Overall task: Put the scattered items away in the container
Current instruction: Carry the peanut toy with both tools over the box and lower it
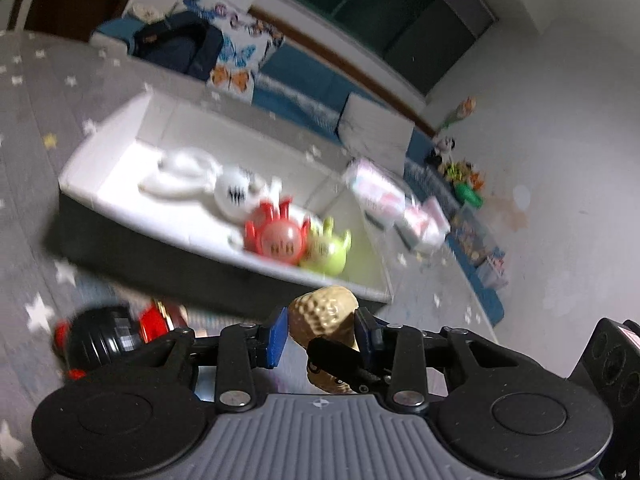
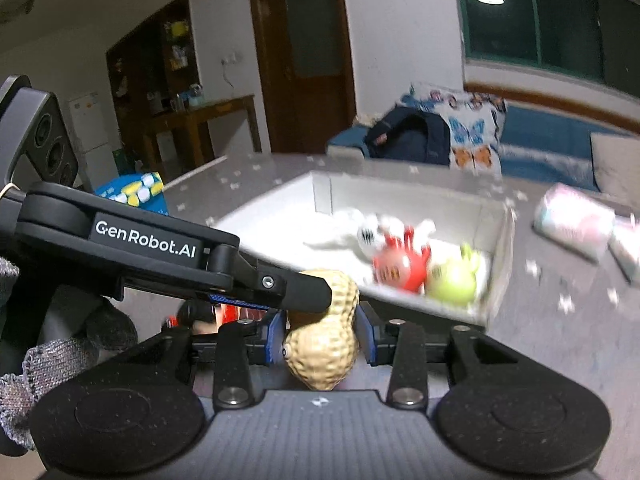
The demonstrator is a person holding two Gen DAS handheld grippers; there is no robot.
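Observation:
A tan peanut-shaped toy (image 1: 326,320) sits between the blue pads of both grippers at once. My left gripper (image 1: 322,334) is shut on its upper part; a black finger of the other gripper crosses below it. My right gripper (image 2: 322,334) is shut on the peanut toy (image 2: 324,344), and the left gripper's finger (image 2: 296,290) lies across its top. Beyond stands the white open box (image 1: 100,152), which also shows in the right wrist view (image 2: 500,240). It holds a white toy (image 1: 188,176), a red toy (image 1: 280,236) and a green toy (image 1: 328,250).
A black and red toy (image 1: 104,340) lies on the grey star-patterned mat left of the left gripper. Pink packets (image 1: 384,192) lie right of the box. A butterfly cushion (image 1: 240,56), a dark bag (image 1: 180,44) and a blue bench stand behind.

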